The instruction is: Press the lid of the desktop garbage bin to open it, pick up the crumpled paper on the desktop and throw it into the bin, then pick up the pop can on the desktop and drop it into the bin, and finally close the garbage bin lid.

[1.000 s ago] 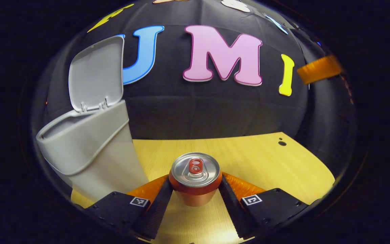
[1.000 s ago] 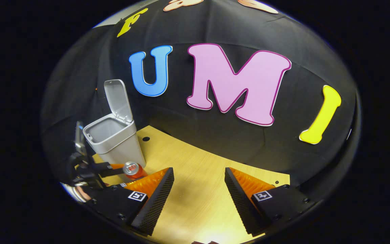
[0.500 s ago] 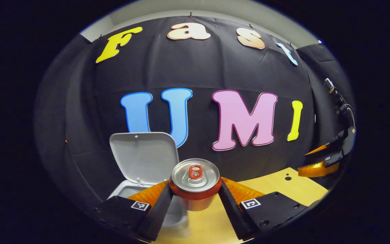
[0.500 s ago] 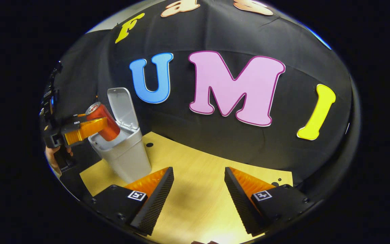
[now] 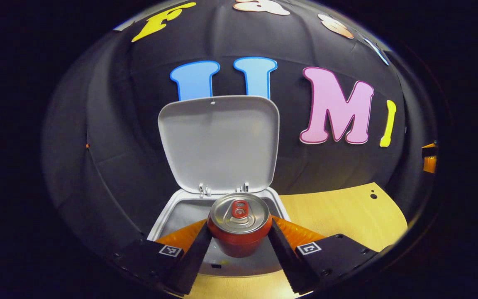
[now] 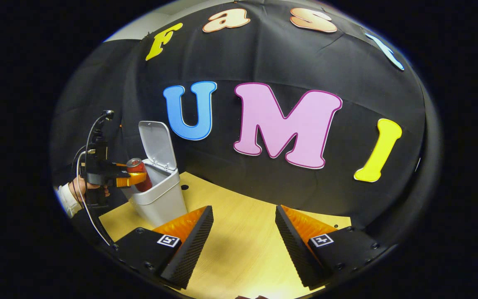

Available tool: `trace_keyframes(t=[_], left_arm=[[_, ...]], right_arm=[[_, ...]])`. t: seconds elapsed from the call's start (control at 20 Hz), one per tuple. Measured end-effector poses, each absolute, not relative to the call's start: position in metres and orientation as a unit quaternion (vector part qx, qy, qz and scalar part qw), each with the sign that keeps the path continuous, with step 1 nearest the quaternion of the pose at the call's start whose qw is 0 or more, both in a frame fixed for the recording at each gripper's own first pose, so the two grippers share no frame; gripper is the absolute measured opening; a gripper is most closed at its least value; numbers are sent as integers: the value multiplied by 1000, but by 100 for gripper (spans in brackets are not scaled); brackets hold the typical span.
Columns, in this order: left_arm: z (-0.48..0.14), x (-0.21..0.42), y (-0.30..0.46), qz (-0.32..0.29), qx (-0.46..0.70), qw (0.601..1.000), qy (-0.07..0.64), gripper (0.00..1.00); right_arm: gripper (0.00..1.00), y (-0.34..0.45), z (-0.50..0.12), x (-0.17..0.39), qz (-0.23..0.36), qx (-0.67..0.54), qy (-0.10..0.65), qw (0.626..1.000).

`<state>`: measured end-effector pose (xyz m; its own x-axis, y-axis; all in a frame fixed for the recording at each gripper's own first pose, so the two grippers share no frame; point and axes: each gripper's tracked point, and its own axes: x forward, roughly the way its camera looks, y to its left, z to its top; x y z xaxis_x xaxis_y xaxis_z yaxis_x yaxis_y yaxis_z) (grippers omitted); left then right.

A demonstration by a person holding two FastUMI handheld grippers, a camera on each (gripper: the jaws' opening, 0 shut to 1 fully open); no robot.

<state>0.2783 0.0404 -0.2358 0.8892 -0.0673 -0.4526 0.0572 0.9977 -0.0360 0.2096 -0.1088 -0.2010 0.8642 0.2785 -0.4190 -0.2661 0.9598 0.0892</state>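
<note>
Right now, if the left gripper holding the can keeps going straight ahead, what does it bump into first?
Probably the raised grey plastic bin lid, standing upright straight ahead of the left gripper and its red metal pop can. Depth is hard to judge; the black cloth wall lies behind.

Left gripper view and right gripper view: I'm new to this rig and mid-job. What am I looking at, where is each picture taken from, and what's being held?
There is no robot arm: a person holds a two-finger gripper in each hand, and a fisheye camera rides on each, looking forward along its fingers.

In the left gripper view, the left gripper is shut on the pop can, one finger on each side. The can is upright over the open mouth of the grey bin, whose lid stands raised behind it.

The right gripper view looks from farther off. The right gripper is open, holding nothing, above the wooden desktop. At its left you see the bin, the can and the hand holding the left gripper. I can't tell what is inside the bin.
</note>
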Motion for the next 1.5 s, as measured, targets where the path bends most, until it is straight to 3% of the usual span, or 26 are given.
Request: trace_keyframes(t=[0.35, 0.6, 0.9, 1.35, 1.5], left_arm=[[-190, 286, 51, -22, 22, 985, 172, 94], [-170, 285, 55, -19, 11, 988, 152, 93], [-91, 298, 70, -17, -16, 996, 81, 93], [-8, 362, 84, -10, 3, 1000, 17, 93], [-14, 394, 83, -11, 4, 999, 42, 93]], right_arm=[[97, -126, -186, 208, 116, 19, 204, 972], [97, -133, -183, 205, 112, 9, 197, 974], [97, -153, -185, 203, 95, 19, 188, 977], [97, -186, -233, 197, 63, 71, 211, 973], [97, -204, -236, 197, 48, 83, 211, 973]])
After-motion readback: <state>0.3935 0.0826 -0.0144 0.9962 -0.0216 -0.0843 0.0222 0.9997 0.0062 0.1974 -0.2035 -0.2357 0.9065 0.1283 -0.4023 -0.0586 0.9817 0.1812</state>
